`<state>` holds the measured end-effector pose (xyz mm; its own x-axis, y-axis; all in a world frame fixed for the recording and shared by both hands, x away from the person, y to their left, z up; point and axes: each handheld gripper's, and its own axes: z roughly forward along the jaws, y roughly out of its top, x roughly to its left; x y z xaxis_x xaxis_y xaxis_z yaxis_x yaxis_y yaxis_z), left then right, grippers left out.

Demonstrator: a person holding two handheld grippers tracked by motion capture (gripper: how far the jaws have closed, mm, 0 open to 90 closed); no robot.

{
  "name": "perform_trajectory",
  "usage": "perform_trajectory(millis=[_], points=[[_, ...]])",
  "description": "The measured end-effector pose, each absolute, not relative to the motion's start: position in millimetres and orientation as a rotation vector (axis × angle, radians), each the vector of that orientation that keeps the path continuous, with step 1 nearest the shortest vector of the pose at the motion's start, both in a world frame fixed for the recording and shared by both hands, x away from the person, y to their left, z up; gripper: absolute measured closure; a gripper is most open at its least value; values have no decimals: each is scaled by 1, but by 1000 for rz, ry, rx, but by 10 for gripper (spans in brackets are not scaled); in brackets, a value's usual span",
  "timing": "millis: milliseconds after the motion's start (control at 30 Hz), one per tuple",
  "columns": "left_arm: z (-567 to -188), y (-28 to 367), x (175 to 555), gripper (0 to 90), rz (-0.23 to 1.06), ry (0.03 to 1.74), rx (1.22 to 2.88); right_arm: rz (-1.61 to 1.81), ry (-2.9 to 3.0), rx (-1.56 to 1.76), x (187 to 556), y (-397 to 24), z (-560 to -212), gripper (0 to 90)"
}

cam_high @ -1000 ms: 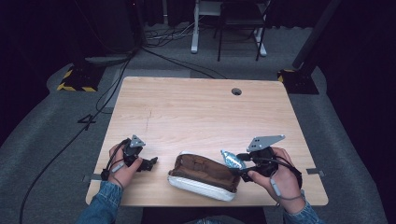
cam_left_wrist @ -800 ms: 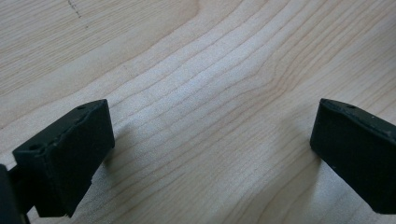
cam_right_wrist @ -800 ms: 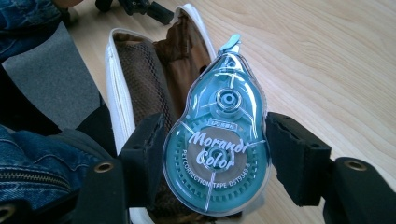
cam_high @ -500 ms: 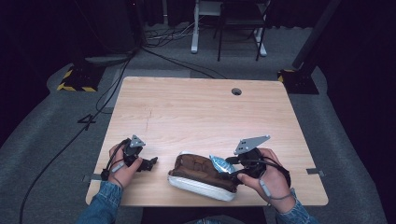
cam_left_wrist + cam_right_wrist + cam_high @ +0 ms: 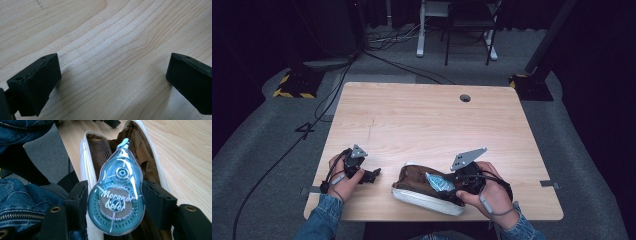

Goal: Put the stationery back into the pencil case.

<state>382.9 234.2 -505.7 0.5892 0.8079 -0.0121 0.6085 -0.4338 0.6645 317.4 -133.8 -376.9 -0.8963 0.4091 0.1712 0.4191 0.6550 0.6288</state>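
A white pencil case (image 5: 422, 199) with a brown lining lies unzipped near the table's front edge, seen from close in the right gripper view as the case (image 5: 87, 157). My right gripper (image 5: 447, 187) is shut on a teal see-through correction tape dispenser (image 5: 438, 181), holding it over the open case. In the right gripper view the dispenser (image 5: 117, 197) sits between both pads, tip pointing away into the case. My left gripper (image 5: 373, 175) rests on the table left of the case, open. The left gripper view has its fingers (image 5: 37, 82) wide apart over bare wood.
The wooden table (image 5: 422, 120) has a cable hole (image 5: 465, 98) at the far right. Behind it stand a chair and a white stand (image 5: 452, 30) on grey floor, with cables (image 5: 287, 150) trailing at the left. A person's jeans (image 5: 22, 200) show under the table edge.
My right gripper has moved left with the correction tape, from beside the case's right end to over its open mouth. The left gripper has stayed put.
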Motion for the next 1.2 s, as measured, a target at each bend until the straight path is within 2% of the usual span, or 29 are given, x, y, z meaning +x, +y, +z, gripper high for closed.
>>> perform_trajectory(millis=[700,767,833,867,1200], points=[[-506,234,383,0,410,1116,2192,-1033,-2901,-658,323,-121,-392,393],[-506,234,383,0,409,1120,2187,-1035,-2932,-609,323,-119,-393,378],[-506,234,383,0,410,1119,2188,-1049,-2948,-590,322,-118,-393,310],[-506,234,383,0,408,1119,2190,-1055,-2959,-576,321,-117,-392,303],[-506,234,384,0,403,1113,2187,-1186,-2937,-584,319,-124,-382,315]])
